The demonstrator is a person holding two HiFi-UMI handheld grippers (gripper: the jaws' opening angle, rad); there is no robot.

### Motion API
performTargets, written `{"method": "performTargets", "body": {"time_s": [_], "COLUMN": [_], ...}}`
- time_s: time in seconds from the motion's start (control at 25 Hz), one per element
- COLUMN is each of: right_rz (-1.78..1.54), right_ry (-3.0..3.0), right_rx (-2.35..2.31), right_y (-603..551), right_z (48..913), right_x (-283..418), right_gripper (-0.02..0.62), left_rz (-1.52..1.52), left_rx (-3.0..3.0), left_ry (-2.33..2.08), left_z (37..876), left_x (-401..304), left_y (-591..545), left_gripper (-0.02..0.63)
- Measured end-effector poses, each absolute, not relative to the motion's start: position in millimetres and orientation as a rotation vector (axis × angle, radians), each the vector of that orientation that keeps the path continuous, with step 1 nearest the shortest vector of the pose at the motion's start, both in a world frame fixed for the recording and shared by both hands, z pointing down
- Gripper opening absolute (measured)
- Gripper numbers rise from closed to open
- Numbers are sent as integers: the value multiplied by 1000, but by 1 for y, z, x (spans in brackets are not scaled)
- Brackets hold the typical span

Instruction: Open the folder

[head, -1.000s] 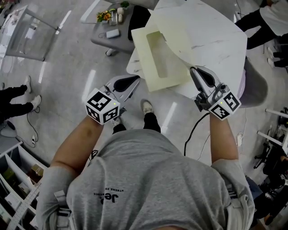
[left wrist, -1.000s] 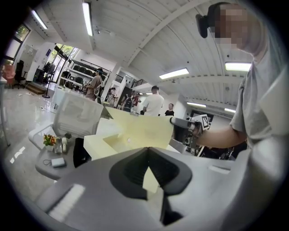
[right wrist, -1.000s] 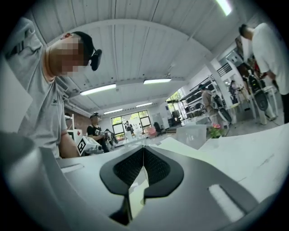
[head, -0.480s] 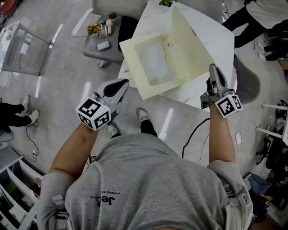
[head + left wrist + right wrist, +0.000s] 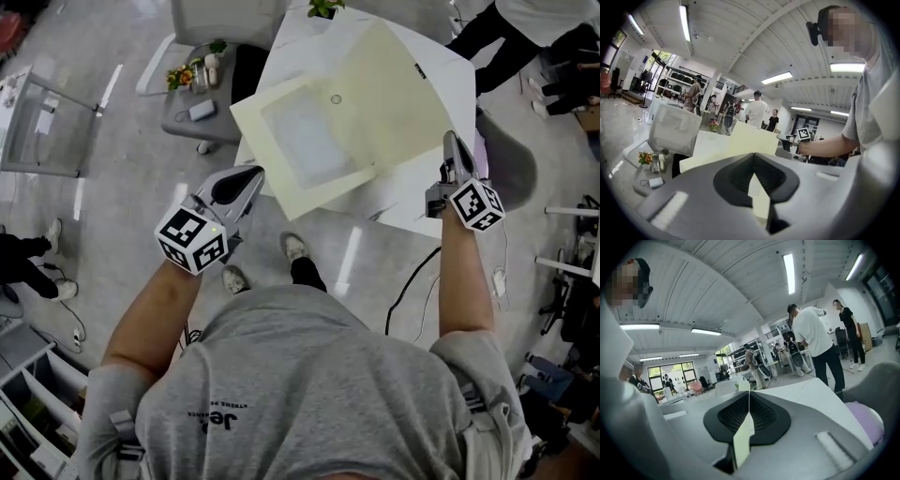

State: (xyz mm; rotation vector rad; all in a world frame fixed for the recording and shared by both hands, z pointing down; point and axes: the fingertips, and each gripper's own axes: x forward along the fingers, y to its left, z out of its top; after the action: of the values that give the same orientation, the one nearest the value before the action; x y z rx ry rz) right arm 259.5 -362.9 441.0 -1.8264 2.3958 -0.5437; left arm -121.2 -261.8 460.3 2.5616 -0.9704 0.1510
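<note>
Spreading the two leaves apart is the step you are on, and it looks nearly done. The pale folder (image 5: pixel 347 112) lies open over the near edge of the white table (image 5: pixel 412 208), its windowed leaf toward your left and its plain leaf fanned out to your right. Whether it rests on the top or hangs just above it cannot be told. Your left gripper (image 5: pixel 253 176) is clenched on the near left corner of the windowed leaf, with the sheet pinched between its pads. Your right gripper (image 5: pixel 452 142) is clamped on the outer edge of the plain leaf, which shows edge-on between its closed jaws. To finish well, draw your hands apart evenly and level, and stop once the fold goes flat, since pulling further could drag the thin card out of the pads or crease it. The near corner overhangs the table edge, so carry the folder a little further onto the top. Lower both sides together, and loosen each grip only when the table bears the weight.
</note>
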Motion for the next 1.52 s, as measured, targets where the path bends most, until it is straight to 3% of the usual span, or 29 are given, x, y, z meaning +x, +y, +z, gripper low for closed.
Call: {"method": "performTargets", "body": {"time_s": [0.52,1.08,1.28,1.36,1.52], "right_rz": [-767,-1023,-1186,-1216,-1031], "right_ry": [2273,2224,2255,2304,2488], "right_rx": [-2139,-2402,-2549,-2640,-2811], "right_y": [-374,-369,-360,-356,-359], "right_z": [523,616,654,666,664], "right_x": [337,376,383,385,381], "right_gripper": [6,21,51,92,106], "left_rz": [167,203,212,212,207], "left_rx": [2555,2536,2525,2521,2515], "left_ry": [-955,-931,-927,-923,-913], "left_z": [465,482,488,490,494], "left_x": [-98,-82,-80,-79,-76], "left_y": [-279,-290,-293,-293,-292], "left_gripper": [57,57,57,57,57]}}
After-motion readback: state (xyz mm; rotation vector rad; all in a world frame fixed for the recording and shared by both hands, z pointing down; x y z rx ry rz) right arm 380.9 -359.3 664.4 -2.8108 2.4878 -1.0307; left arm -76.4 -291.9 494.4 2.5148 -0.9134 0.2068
